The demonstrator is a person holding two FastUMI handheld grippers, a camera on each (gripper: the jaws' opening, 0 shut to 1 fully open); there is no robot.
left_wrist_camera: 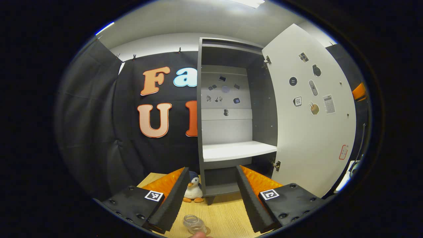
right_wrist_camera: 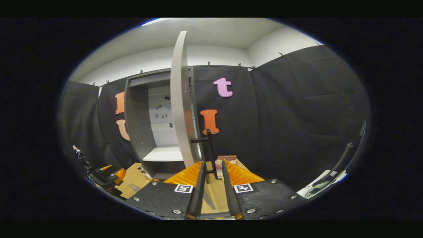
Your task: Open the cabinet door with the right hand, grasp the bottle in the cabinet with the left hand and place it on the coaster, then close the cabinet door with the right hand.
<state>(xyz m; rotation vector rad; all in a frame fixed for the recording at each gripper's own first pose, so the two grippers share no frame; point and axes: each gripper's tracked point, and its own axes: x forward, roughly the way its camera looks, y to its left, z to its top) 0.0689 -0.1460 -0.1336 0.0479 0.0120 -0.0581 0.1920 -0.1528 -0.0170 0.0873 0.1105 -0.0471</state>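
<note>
The grey cabinet (left_wrist_camera: 205, 109) stands open, its white shelf (left_wrist_camera: 238, 150) bare. Its white door (left_wrist_camera: 310, 109) is swung out to the right. A small clear bottle (left_wrist_camera: 195, 224) stands upright on the wooden table, low between the wide-apart fingers of my open left gripper (left_wrist_camera: 212, 170); neither finger touches it. A tan rim (left_wrist_camera: 200, 235) under the bottle may be the coaster. In the right gripper view the door (right_wrist_camera: 180, 99) is seen edge-on. Its black handle (right_wrist_camera: 209, 148) runs down between the close-set fingers of my right gripper (right_wrist_camera: 212, 162); whether both fingers press on it is unclear.
A penguin toy (left_wrist_camera: 194, 190) sits on the table by the cabinet's left foot. A brown box (right_wrist_camera: 226, 160) lies on the table beyond the handle. The other gripper (right_wrist_camera: 105, 177) is low at the left of the right gripper view. Black cloth walls surround the booth.
</note>
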